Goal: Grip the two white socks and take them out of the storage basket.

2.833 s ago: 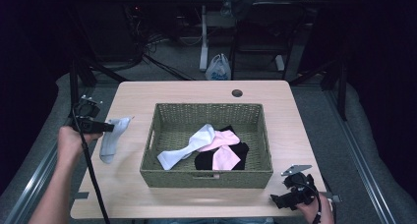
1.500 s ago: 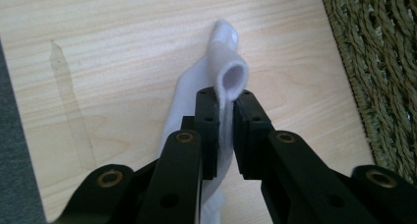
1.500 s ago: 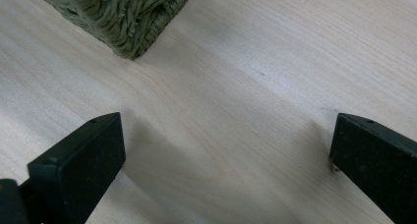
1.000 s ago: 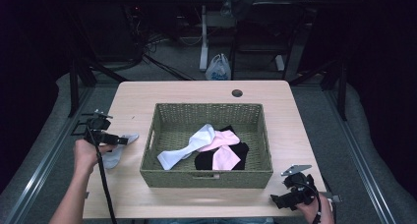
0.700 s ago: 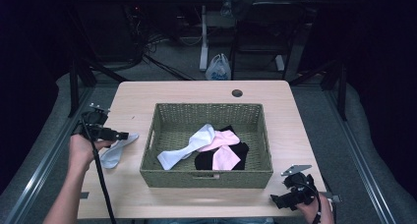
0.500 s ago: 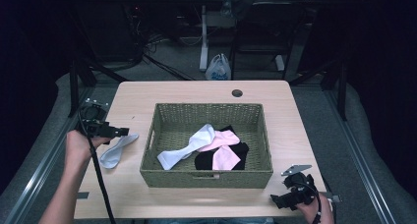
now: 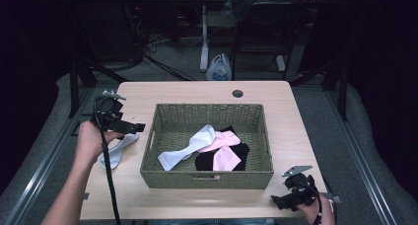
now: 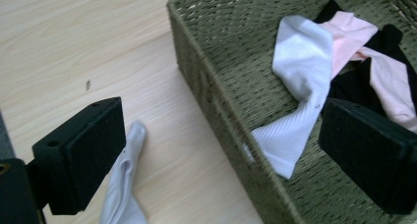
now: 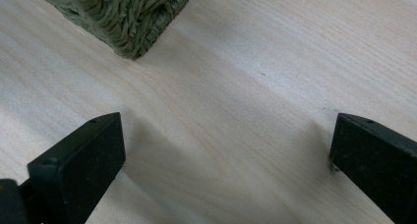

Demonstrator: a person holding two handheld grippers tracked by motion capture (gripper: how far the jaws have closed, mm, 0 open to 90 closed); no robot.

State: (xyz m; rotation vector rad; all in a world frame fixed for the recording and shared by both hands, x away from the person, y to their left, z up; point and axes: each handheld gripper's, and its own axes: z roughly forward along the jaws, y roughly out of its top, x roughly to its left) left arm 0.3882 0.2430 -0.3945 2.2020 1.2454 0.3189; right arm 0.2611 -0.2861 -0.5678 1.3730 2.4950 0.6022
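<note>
Room, high view: dark floor with cables, stands and a white plastic bag (image 7: 218, 69) lies beyond a pale wooden table (image 7: 207, 93).
Table, high view: a green woven basket (image 7: 207, 171) sits at its middle, and a small dark hole (image 7: 237, 93) shows near the far edge.
Basket contents, high view: a white sock (image 7: 190, 147), a pink sock (image 7: 223, 153) and a black sock (image 7: 240, 148) lie tangled on its floor.
Left hand-held gripper (image 7: 132, 128), high view: held in the left hand (image 7: 90, 140) above the table's left side, it points toward the basket wall, which is just ahead of its jaws.
Loose sock, high view: a pale grey sock (image 7: 115, 152) lies flat on the table just below and behind the left hand-held gripper, beside the basket.
Right hand-held gripper (image 7: 280, 202), high view: it sits low at the table's near right corner, with the basket's front corner near, ahead of it.
Left gripper view: the left hand-held gripper (image 8: 221, 153) has its jaws spread wide with nothing between the pads; the pale grey sock (image 8: 124, 184) lies on the table by one jaw, and the basket (image 8: 211, 96) with the white sock (image 8: 300, 81), pink sock (image 8: 383, 71) and black sock (image 8: 354, 84) lies ahead by the other.
Right gripper view: the right hand-held gripper (image 9: 226, 160) is also wide open and grips nothing; bare table (image 9: 246, 86) lies between its jaws, and a basket corner (image 9: 128, 17) is ahead, well apart from them.
</note>
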